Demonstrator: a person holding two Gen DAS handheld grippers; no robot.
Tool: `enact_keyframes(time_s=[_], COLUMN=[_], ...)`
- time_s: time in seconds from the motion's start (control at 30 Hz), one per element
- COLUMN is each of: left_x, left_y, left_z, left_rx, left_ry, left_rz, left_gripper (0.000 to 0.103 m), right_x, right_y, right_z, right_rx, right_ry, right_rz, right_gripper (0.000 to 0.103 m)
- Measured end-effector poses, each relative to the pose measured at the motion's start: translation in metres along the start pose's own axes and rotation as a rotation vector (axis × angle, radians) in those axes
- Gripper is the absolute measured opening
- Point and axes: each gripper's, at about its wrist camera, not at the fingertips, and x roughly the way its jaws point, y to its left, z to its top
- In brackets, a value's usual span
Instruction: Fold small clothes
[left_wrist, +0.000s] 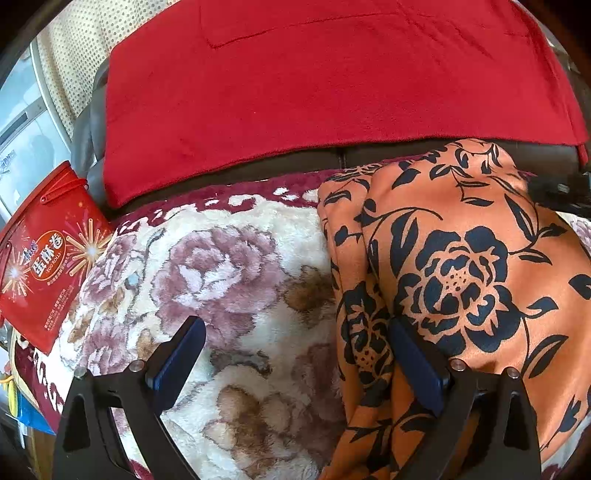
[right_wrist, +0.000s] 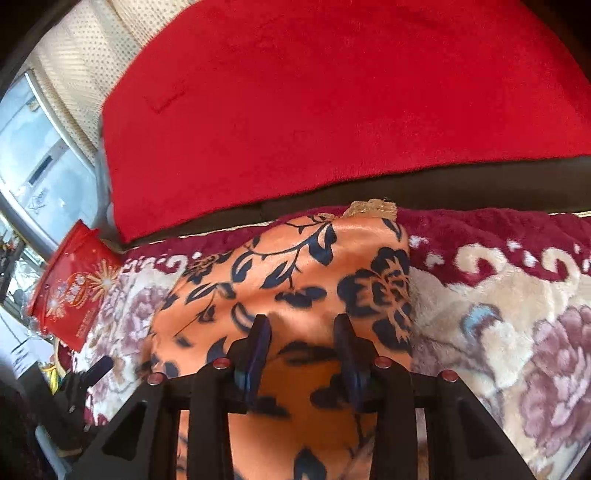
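An orange satin garment (left_wrist: 461, 258) with a dark navy flower print lies folded on a plush floral blanket (left_wrist: 229, 266). In the left wrist view my left gripper (left_wrist: 297, 330) is wide open at the garment's left edge. Its right finger (left_wrist: 413, 354) rests over the cloth and its left finger (left_wrist: 184, 350) is over bare blanket. In the right wrist view the garment (right_wrist: 295, 266) fills the middle. My right gripper (right_wrist: 303, 328) hangs just above it with the jaws partly apart; the pads do not press on the cloth. The picture there is blurred.
A red cloth (left_wrist: 314, 92) covers the dark sofa back (left_wrist: 388, 157) behind the blanket. A red egg-roll gift box (left_wrist: 44, 258) stands at the blanket's left edge, with a window and a cream curtain (left_wrist: 70, 48) beyond it. Bare blanket (right_wrist: 498, 332) lies right of the garment.
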Motion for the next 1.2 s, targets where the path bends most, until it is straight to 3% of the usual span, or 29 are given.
enact_keyframes(time_s=[0.23, 0.4, 0.5, 0.57, 0.67, 0.77, 0.87, 0.93, 1.03, 1.2], left_x=[0.000, -0.002, -0.016, -0.037, -0.065, -0.067, -0.036, -0.025, -0.027, -0.045], left_y=[0.001, 0.000, 0.004, 0.008, 0.008, -0.005, -0.029, -0.035, -0.032, -0.022], left_z=[-0.002, -0.002, 0.000, -0.002, -0.010, -0.017, -0.026, -0.030, -0.025, -0.018], left_rx=[-0.019, -0.017, -0.028, -0.040, -0.042, -0.008, 0.079, 0.075, 0.059, 0.043], left_ry=[-0.002, -0.013, -0.016, -0.063, -0.115, -0.109, -0.010, 0.017, 0.019, -0.061], left_rz=[-0.001, 0.008, 0.002, -0.018, -0.087, -0.140, -0.089, -0.092, -0.104, -0.097], left_gripper=[0.099, 0.099, 0.099, 0.099, 0.099, 0.099, 0.100, 0.102, 0.103, 0.103], right_x=[-0.054, -0.053, -0.055, -0.057, -0.064, -0.076, -0.075, -0.059, -0.054, -0.063], right_y=[0.004, -0.002, -0.009, -0.013, -0.015, -0.010, -0.005, -0.006, -0.005, -0.013], right_z=[-0.056, -0.100, -0.103, -0.101, -0.099, -0.098, -0.102, -0.107, -0.108, -0.100], right_rx=[-0.099, -0.187, -0.155, -0.135, -0.109, -0.107, -0.133, -0.116, -0.128, -0.089], right_ry=[-0.016, -0.016, -0.030, -0.020, -0.013, -0.024, -0.012, 0.056, 0.063, 0.032], right_rz=[-0.004, -0.029, 0.004, 0.018, 0.049, 0.117, 0.131, 0.119, 0.113, 0.166], right_gripper=[0.040, 0.043, 0.043, 0.042, 0.044, 0.044, 0.044, 0.044, 0.044, 0.044])
